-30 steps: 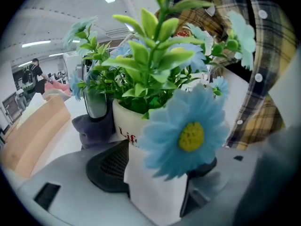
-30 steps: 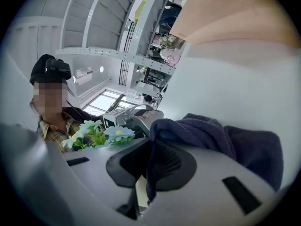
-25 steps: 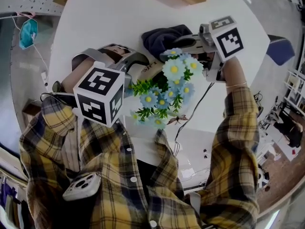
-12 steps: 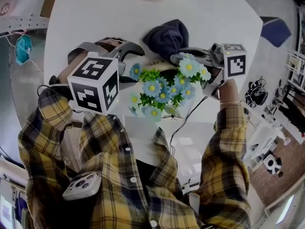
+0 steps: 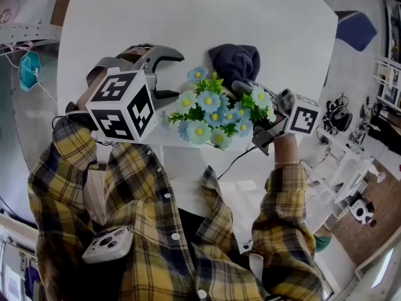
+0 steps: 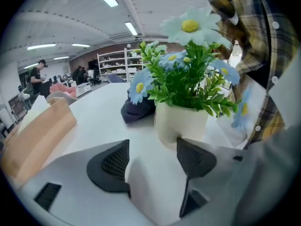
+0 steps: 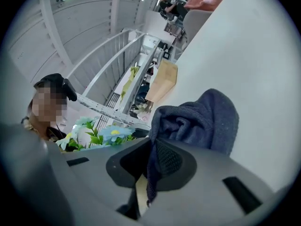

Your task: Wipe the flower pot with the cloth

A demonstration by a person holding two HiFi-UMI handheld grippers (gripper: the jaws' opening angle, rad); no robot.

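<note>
Navy cloth [image 7: 202, 121] is clamped in the right gripper [image 7: 150, 166]; the left gripper [image 6: 153, 157] is held open. The pot [image 6: 181, 124] seems unwiped yet, so contact is needed next.

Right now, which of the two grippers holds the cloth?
The right gripper: it is shut on the dark blue cloth; the left gripper is open, empty, facing the flower pot.

Bare surface [image 5: 113, 24] is seen across the top and upper left of the head view, with wide room to pass there. The centre is blocked by the flower pot [image 6: 181, 121], overhung by its spreading flowers [image 5: 213, 111]. The cloth [image 5: 235, 58] is bunched just behind the pot. The gap of the left tongs [image 6: 151, 149] is seen free, with the pot just beyond it. The gap of the right tongs [image 7: 150, 164] is filled by cloth. A cardboard box [image 6: 37, 135] is seen at the left of the left gripper view, well apart.
</note>
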